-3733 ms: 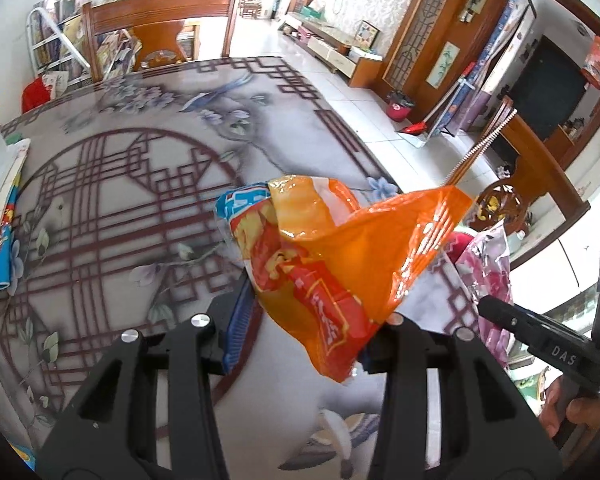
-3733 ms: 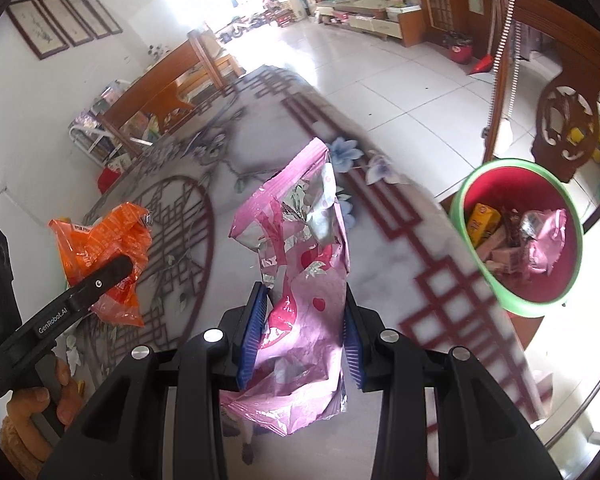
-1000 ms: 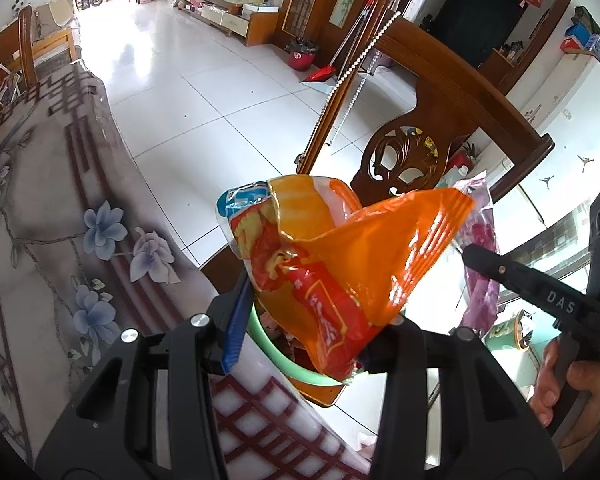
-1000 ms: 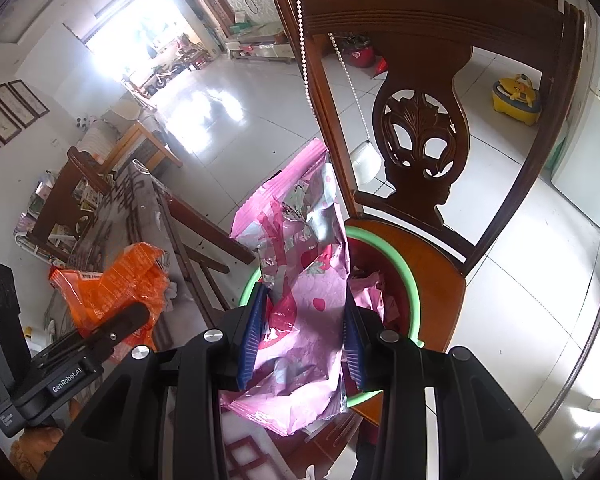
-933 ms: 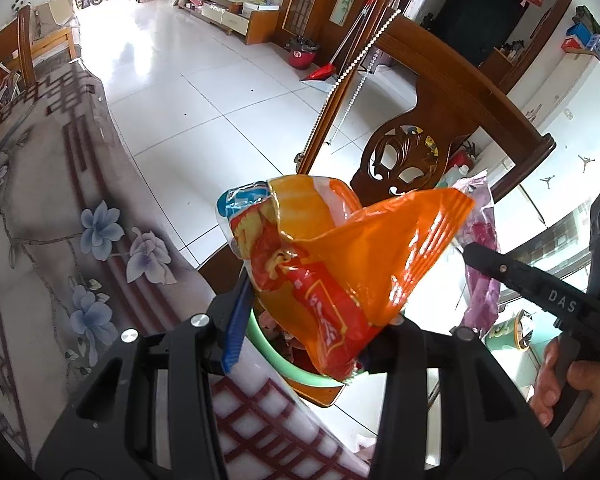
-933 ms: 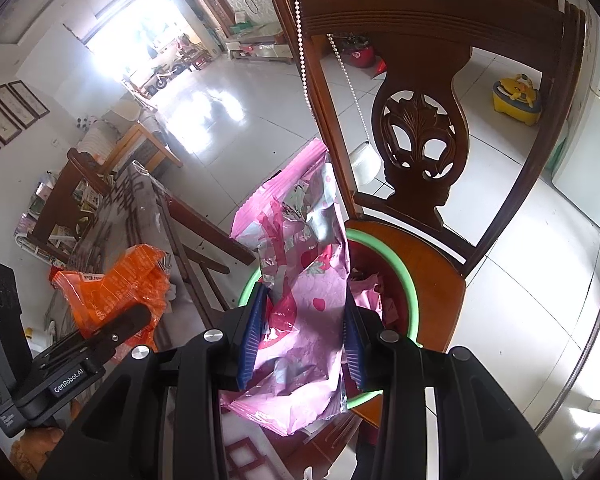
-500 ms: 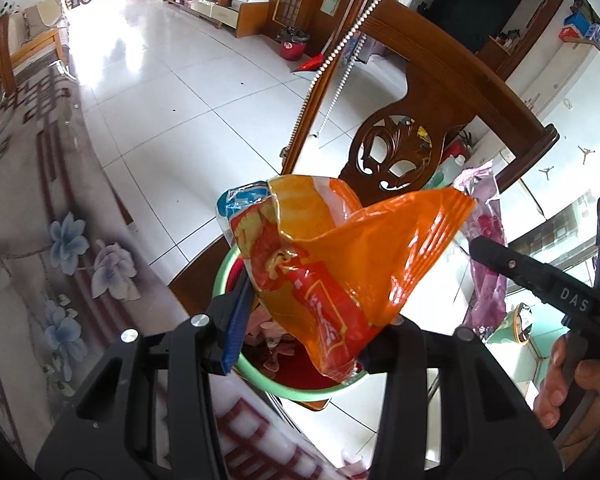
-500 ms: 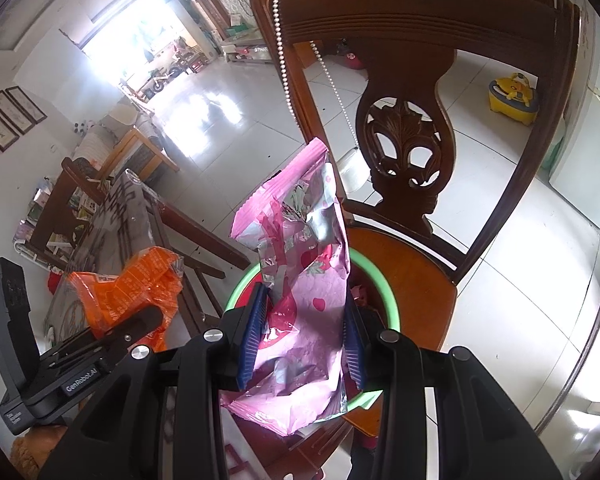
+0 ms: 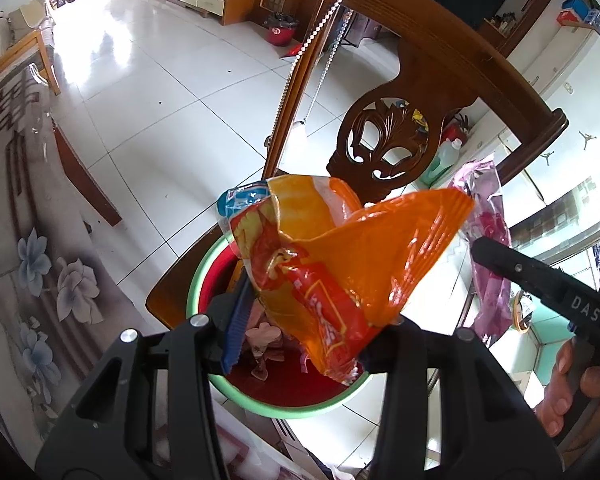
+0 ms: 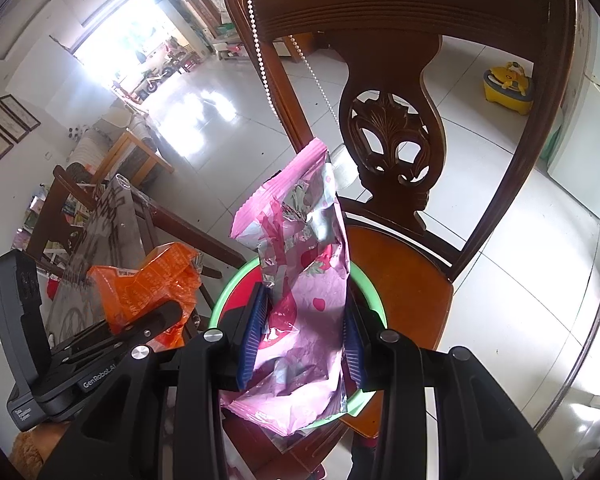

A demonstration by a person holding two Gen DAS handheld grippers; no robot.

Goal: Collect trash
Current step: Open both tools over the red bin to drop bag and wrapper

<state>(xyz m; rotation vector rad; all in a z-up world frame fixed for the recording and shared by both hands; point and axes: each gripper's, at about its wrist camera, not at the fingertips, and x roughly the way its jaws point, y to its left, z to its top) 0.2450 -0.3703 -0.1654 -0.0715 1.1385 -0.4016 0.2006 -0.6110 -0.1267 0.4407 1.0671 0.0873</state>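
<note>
My left gripper [image 9: 304,332] is shut on a crumpled orange snack bag [image 9: 340,260], held over a green-rimmed red basin [image 9: 300,404] that has wrappers inside. The basin [image 10: 364,276] sits on the seat of a carved wooden chair [image 10: 404,276]. My right gripper [image 10: 302,340] is shut on a pink foil wrapper [image 10: 300,280], also above the basin. In the left wrist view the pink wrapper [image 9: 488,248] hangs to the right; in the right wrist view the orange bag [image 10: 148,280] shows at the left.
The flower-patterned table [image 9: 32,280] edge runs along the left of the basin. The chair back [image 9: 420,92] rises behind it, with a bead string [image 10: 260,52] hanging over it. White tiled floor [image 9: 152,92] lies beyond. A yellow toy [image 10: 508,84] sits on the floor far right.
Both grippers have carried their wrappers off the table and over the chair; the basin has come in under the orange bag, and the table has slid away to the left.
</note>
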